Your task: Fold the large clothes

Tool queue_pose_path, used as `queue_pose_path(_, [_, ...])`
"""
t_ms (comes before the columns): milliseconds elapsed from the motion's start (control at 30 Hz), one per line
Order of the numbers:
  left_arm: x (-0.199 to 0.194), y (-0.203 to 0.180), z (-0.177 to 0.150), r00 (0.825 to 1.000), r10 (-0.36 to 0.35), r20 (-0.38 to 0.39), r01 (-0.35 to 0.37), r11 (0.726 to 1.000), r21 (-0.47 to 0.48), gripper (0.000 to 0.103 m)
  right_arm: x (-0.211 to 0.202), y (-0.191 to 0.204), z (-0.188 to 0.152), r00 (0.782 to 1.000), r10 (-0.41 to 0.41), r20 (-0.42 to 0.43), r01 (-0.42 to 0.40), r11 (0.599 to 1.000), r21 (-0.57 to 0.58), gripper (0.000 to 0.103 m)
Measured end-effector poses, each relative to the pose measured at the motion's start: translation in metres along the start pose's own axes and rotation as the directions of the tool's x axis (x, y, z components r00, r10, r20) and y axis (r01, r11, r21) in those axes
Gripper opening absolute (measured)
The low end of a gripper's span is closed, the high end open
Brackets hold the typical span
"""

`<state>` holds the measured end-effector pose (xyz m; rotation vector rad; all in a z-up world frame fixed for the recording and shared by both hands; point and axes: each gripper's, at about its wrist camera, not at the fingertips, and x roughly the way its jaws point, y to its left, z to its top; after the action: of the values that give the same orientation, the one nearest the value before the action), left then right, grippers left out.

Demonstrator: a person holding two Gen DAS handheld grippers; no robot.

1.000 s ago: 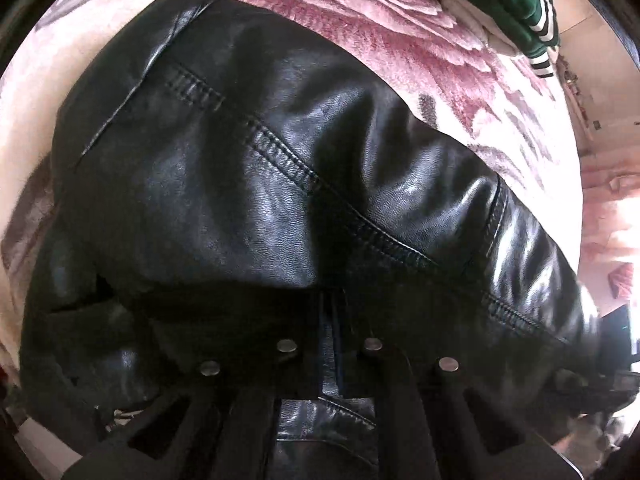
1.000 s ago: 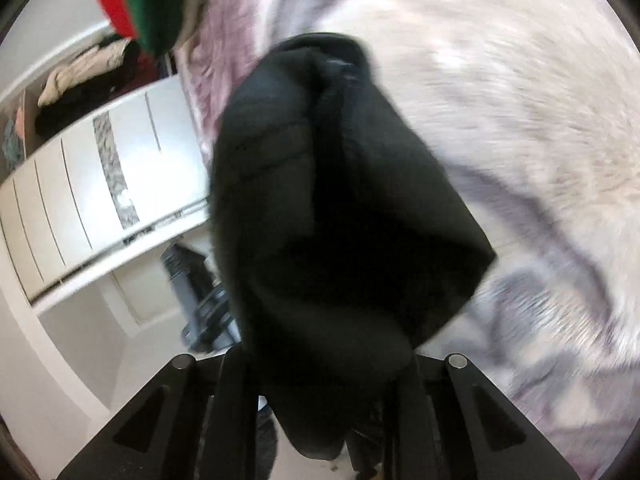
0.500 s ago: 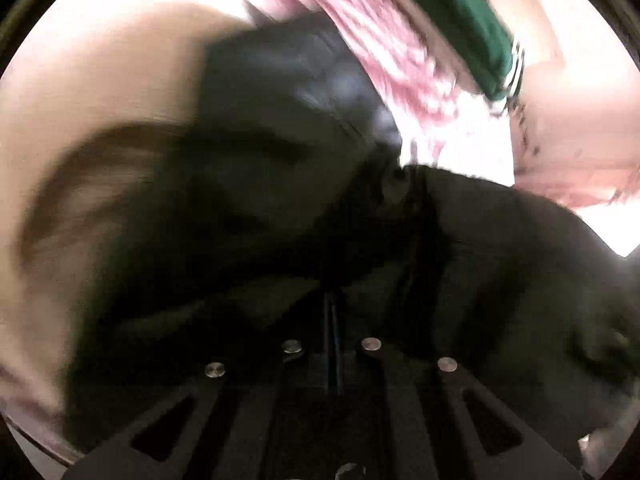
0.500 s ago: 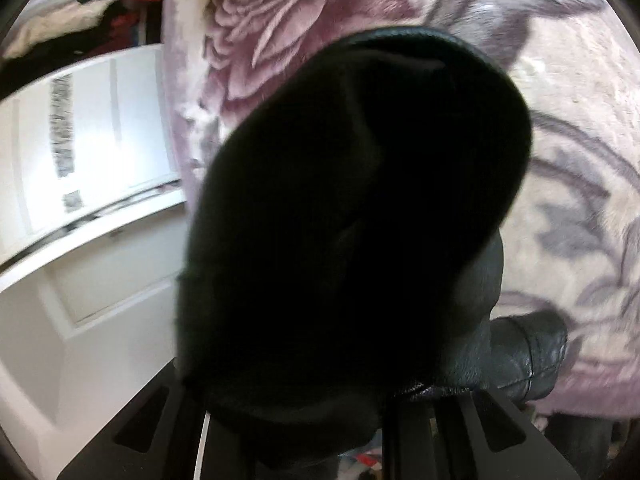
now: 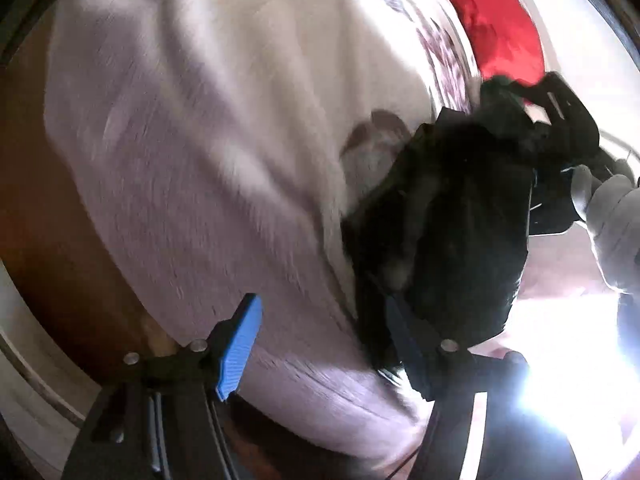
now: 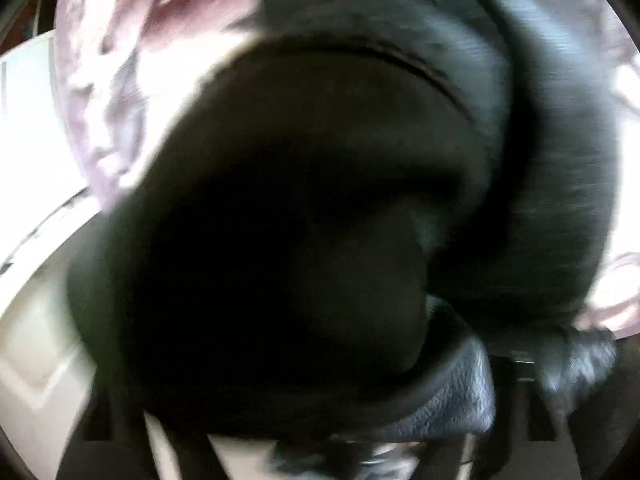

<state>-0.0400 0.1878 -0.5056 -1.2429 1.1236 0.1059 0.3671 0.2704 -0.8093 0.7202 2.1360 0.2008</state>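
Observation:
The black leather jacket (image 5: 452,216) hangs bunched at the right of the left wrist view, over the edge of the pale floral blanket (image 5: 208,152). My left gripper (image 5: 320,344) is open and empty; its blue-padded left finger (image 5: 240,352) is bare and the right finger touches the jacket's side. In the right wrist view the jacket (image 6: 304,216) fills nearly the whole frame, draped over my right gripper and hiding its fingers. The jacket's top is bunched at a black gripper body (image 5: 560,120) held by a gloved hand.
A red garment (image 5: 500,28) lies at the far end of the bed. A white wardrobe (image 6: 28,132) stands at the left of the right wrist view. Brown wood (image 5: 52,232) shows left of the blanket. Bright glare (image 5: 568,360) washes out the lower right.
My left gripper has opened and let go of the jacket, then swung away over the blanket. The right gripper has lifted the jacket, which now covers its camera view more fully.

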Motion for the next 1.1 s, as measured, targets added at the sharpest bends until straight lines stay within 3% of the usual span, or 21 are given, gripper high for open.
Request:
queue_pose_path(100, [-0.01, -0.003, -0.029, 0.998, -0.037, 0.045, 0.039, 0.998, -0.045, 0.063, -0.009, 0.009, -0.007, 0.976, 0.183, -0.121, -0.181, 0.983, 0.029, 0.092])
queue_pose_path(200, [-0.014, -0.012, -0.06, 0.998, -0.025, 0.061, 0.029, 0.997, -0.071, 0.063, -0.042, 0.025, -0.011, 0.955, 0.233, -0.181, -0.246, 0.968, -0.048, 0.092])
queue_pose_path(267, [-0.019, -0.014, -0.073, 0.997, -0.033, 0.064, 0.039, 0.995, -0.091, 0.063, -0.075, 0.023, -0.021, 0.968, 0.194, -0.159, -0.22, 0.961, -0.168, 0.092])
queue_pose_path(300, [-0.017, -0.017, -0.079, 0.998, -0.015, 0.068, 0.023, 0.994, -0.108, 0.063, -0.105, 0.005, -0.016, 0.981, 0.15, -0.122, -0.177, 0.949, -0.26, 0.092])
queue_pose_path(367, [-0.009, -0.024, -0.079, 0.997, -0.009, 0.071, 0.017, 0.993, -0.113, 0.063, -0.143, 0.009, -0.027, 0.999, 0.049, 0.008, -0.041, 0.904, -0.425, 0.092])
queue_pose_path(433, [0.0, -0.032, -0.073, 0.995, 0.031, 0.099, -0.02, 0.994, -0.11, 0.063, -0.163, 0.035, -0.023, 0.982, -0.062, 0.178, 0.158, 0.784, -0.6, 0.092])
queue_pose_path(467, [0.005, -0.033, -0.066, 0.993, 0.036, 0.111, -0.024, 0.993, -0.112, 0.063, -0.167, 0.036, -0.023, 0.961, -0.113, 0.251, 0.258, 0.69, -0.676, 0.092])
queue_pose_path(500, [0.009, -0.035, -0.06, 0.99, 0.051, 0.131, -0.034, 0.991, -0.126, 0.063, -0.164, 0.024, -0.002, 0.946, -0.15, 0.288, 0.316, 0.632, -0.707, 0.092])
queue_pose_path(567, [0.019, -0.035, -0.049, 0.986, 0.049, 0.159, -0.027, 0.991, -0.135, 0.063, -0.154, 0.02, 0.005, 0.916, -0.219, 0.335, 0.4, 0.509, -0.762, 0.092])
queue_pose_path(667, [0.023, -0.032, -0.042, 0.98, 0.074, 0.184, -0.047, 0.988, -0.148, 0.063, -0.101, 0.019, 0.02, 0.888, -0.295, 0.354, 0.432, 0.266, -0.862, 0.092])
queue_pose_path(733, [0.02, -0.029, -0.042, 0.978, 0.086, 0.191, -0.057, 0.987, -0.153, 0.063, -0.063, 0.028, 0.016, 0.885, -0.337, 0.32, 0.374, 0.109, -0.921, 0.092])
queue_pose_path(800, [0.023, -0.03, -0.041, 0.975, 0.101, 0.199, -0.071, 0.986, -0.148, 0.063, -0.039, 0.033, 0.013, 0.86, -0.389, 0.331, 0.363, 0.01, -0.932, 0.094])
queue_pose_path(833, [0.023, -0.028, -0.042, 0.972, 0.116, 0.203, -0.085, 0.984, -0.156, 0.063, -0.029, 0.033, 0.02, 0.851, -0.412, 0.325, 0.351, -0.014, -0.936, 0.091])
queue_pose_path(867, [0.023, -0.028, -0.042, 0.971, 0.119, 0.209, -0.085, 0.983, -0.165, 0.063, -0.024, 0.036, 0.026, 0.849, -0.415, 0.327, 0.352, -0.017, -0.936, 0.063])
queue_pose_path(900, [0.023, -0.028, -0.042, 0.97, 0.123, 0.212, -0.087, 0.981, -0.172, 0.063, -0.027, 0.039, 0.037, 0.846, -0.408, 0.344, 0.395, 0.046, -0.917, 0.045])
queue_pose_path(933, [0.023, -0.026, -0.041, 0.968, 0.126, 0.217, -0.085, 0.979, -0.187, 0.063, -0.037, 0.041, 0.049, 0.867, -0.383, 0.318, 0.398, 0.15, -0.905, 0.023])
queue_pose_path(967, [0.025, -0.026, -0.041, 0.968, 0.115, 0.222, -0.071, 0.978, -0.196, 0.063, -0.054, 0.04, 0.061, 0.908, -0.328, 0.261, 0.36, 0.289, -0.887, 0.004])
queue_pose_path(1000, [0.025, -0.026, -0.04, 0.968, 0.116, 0.224, -0.071, 0.977, -0.201, 0.063, -0.073, 0.034, 0.073, 0.943, -0.266, 0.202, 0.302, 0.424, -0.854, 0.002])
queue_pose_path(1033, [0.026, -0.028, -0.039, 0.967, 0.12, 0.224, -0.075, 0.977, -0.201, 0.063, -0.091, 0.025, 0.08, 0.957, -0.22, 0.191, 0.28, 0.513, -0.811, 0.002])
queue_pose_path(1067, [0.027, -0.029, -0.039, 0.968, 0.118, 0.223, -0.074, 0.977, -0.198, 0.063, -0.104, 0.016, 0.082, 0.96, -0.197, 0.201, 0.278, 0.551, -0.787, 0.002])
queue_pose_path(1100, [0.028, -0.031, -0.038, 0.968, 0.123, 0.218, -0.08, 0.977, -0.199, 0.063, -0.114, 0.008, 0.08, 0.963, -0.183, 0.2, 0.269, 0.546, -0.794, 0.002])
